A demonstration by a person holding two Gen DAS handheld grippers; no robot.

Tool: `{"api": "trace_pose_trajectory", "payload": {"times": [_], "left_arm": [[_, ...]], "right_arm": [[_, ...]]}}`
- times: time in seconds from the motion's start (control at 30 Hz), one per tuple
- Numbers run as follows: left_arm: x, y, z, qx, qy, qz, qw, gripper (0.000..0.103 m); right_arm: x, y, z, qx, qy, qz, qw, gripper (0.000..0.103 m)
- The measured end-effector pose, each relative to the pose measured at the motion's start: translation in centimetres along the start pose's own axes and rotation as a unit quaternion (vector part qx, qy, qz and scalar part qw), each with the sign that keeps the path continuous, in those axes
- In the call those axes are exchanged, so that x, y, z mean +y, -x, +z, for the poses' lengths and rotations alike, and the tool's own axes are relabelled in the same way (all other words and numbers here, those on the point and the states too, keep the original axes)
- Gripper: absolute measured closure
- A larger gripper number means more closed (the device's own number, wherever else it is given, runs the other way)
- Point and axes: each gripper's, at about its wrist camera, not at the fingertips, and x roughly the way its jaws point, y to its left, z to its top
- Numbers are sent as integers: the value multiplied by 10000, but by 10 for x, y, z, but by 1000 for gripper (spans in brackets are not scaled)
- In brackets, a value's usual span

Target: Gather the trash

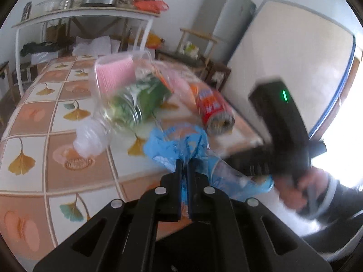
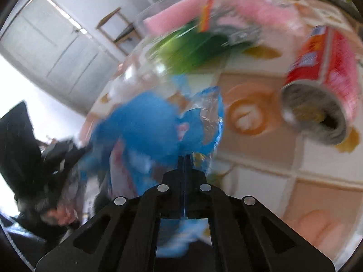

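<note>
A crumpled blue plastic bag (image 1: pixel 172 142) hangs just over the table's near edge. My left gripper (image 1: pixel 185 165) is shut on its gathered top, with blue film showing between the pads. My right gripper (image 2: pixel 185 158) is shut on the same blue bag (image 2: pixel 147 124) from the other side. A clear bag (image 1: pixel 127 90) with pink and green things inside lies behind it on the table. A red can (image 1: pixel 213 108) lies on its side to the right, its open end towards me, and a crushed clear bottle (image 1: pixel 90 140) lies to the left. Both views are motion-blurred.
The table (image 1: pixel 56 170) wears a cloth of orange and white squares with ginkgo leaves. A hand (image 1: pixel 301 190) grips the black right tool beside the table. Behind stand a white shelf table (image 1: pixel 86 13) with pots, a grey fridge (image 1: pixel 222 18), a wooden chair (image 1: pixel 197 38) and a leaning board (image 1: pixel 295 56).
</note>
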Motion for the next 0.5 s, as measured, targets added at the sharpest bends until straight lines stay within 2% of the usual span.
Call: {"api": "trace_pose_trajectory", "payload": {"times": [0.13, 0.33, 0.47, 0.5], "left_arm": [[6, -22, 8, 149, 89, 127, 9998, 100], [4, -60, 0, 669, -83, 352, 9971, 100], [6, -62, -2, 653, -53, 304, 9974, 100], [7, -62, -2, 651, -8, 266, 9975, 100]], "right_arm": [[4, -2, -5, 105, 77, 230, 9997, 103], [-6, 7, -11, 26, 56, 383, 9992, 99], [-18, 39, -13, -376, 33, 305, 9988, 82], [-21, 48, -11, -514, -17, 321, 9982, 82]]}}
